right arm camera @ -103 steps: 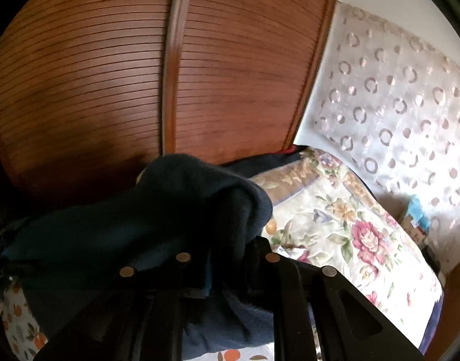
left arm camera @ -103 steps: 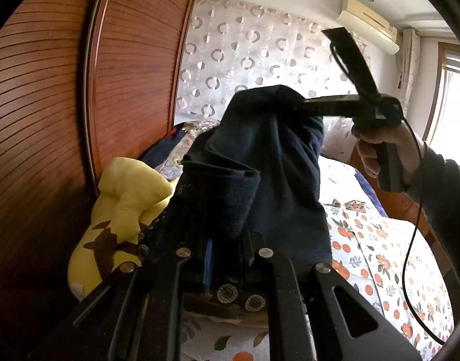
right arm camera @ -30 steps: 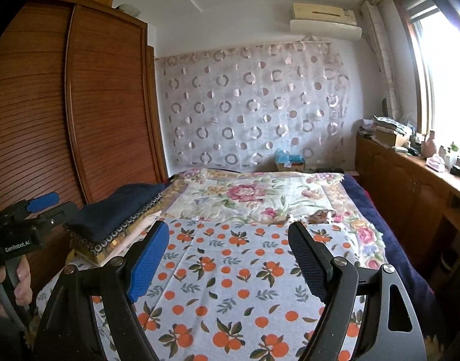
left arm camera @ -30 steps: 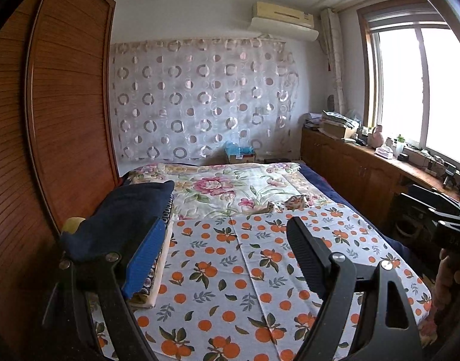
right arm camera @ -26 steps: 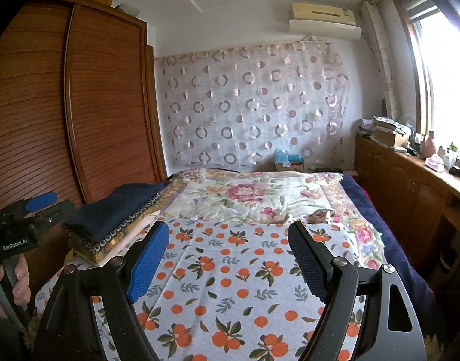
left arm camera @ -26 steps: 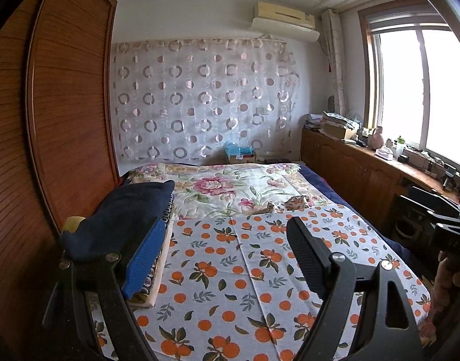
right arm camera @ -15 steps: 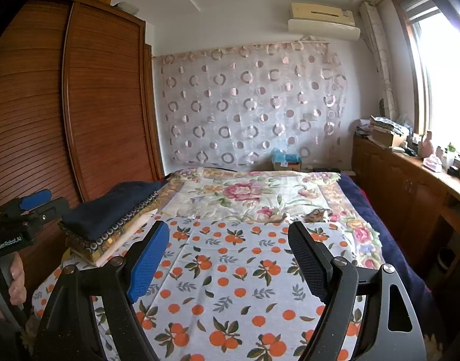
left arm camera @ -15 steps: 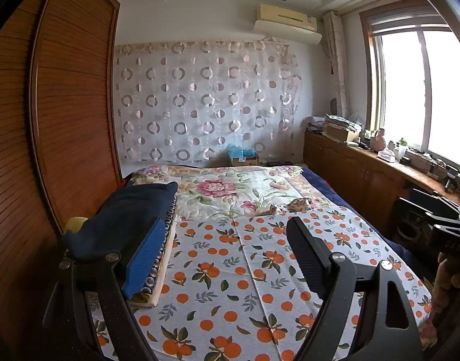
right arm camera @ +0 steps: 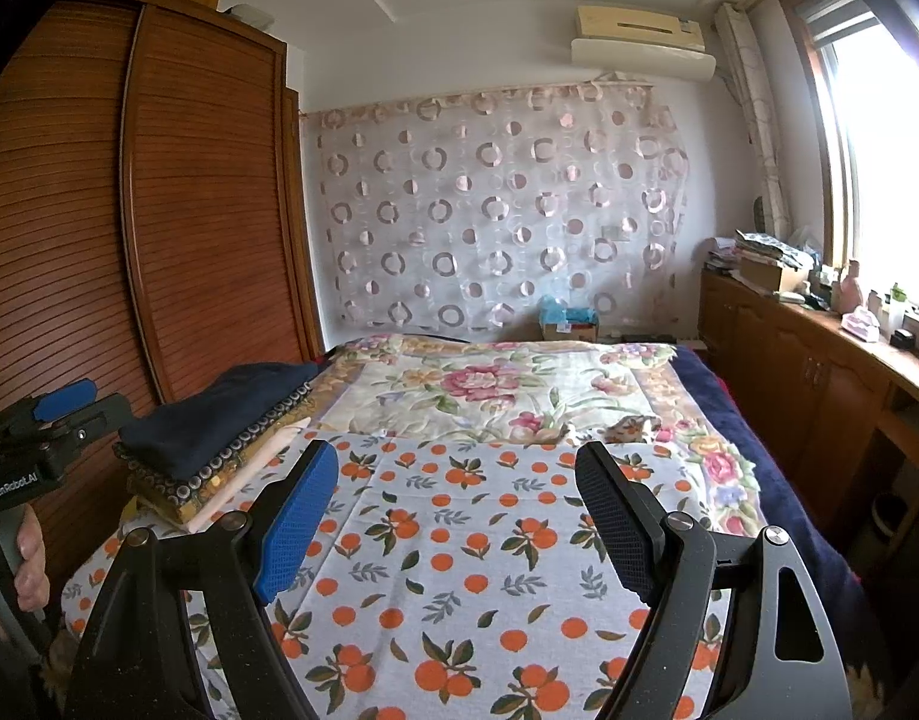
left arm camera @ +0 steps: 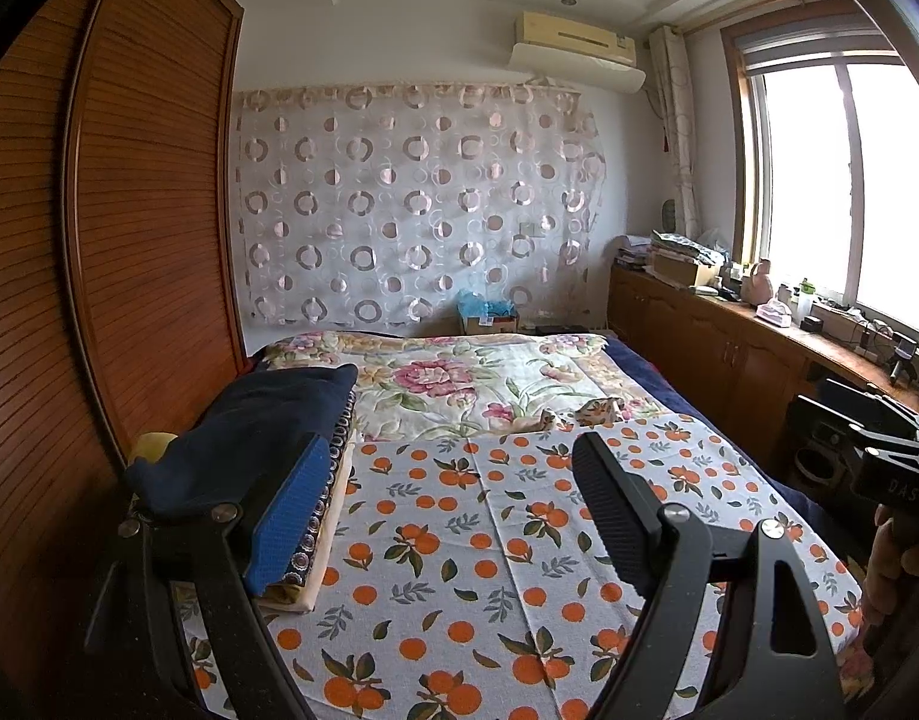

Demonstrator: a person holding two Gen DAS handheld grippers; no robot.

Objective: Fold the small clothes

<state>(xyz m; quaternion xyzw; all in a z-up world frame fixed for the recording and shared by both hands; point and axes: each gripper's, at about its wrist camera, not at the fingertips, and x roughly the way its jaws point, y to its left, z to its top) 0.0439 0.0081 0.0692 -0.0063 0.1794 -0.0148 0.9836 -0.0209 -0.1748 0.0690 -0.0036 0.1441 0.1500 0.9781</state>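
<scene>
left wrist: looks forward and slightly down between its wide-apart jaws along the bed (left arm camera: 459,540), dark folded garment (left arm camera: 261,420) just beyond the left jaw | right wrist: same heading, stack further left | shared: bed, garment, curtain (right arm camera: 501,210)

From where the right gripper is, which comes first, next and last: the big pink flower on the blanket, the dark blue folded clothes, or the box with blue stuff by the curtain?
In the right wrist view, from the right gripper:
1. Dark blue folded clothes, atop the stack at left, beside the wardrobe.
2. Big pink flower, mid-bed, straight ahead.
3. Box with blue stuff, beyond the bed, at the curtain's foot.
</scene>
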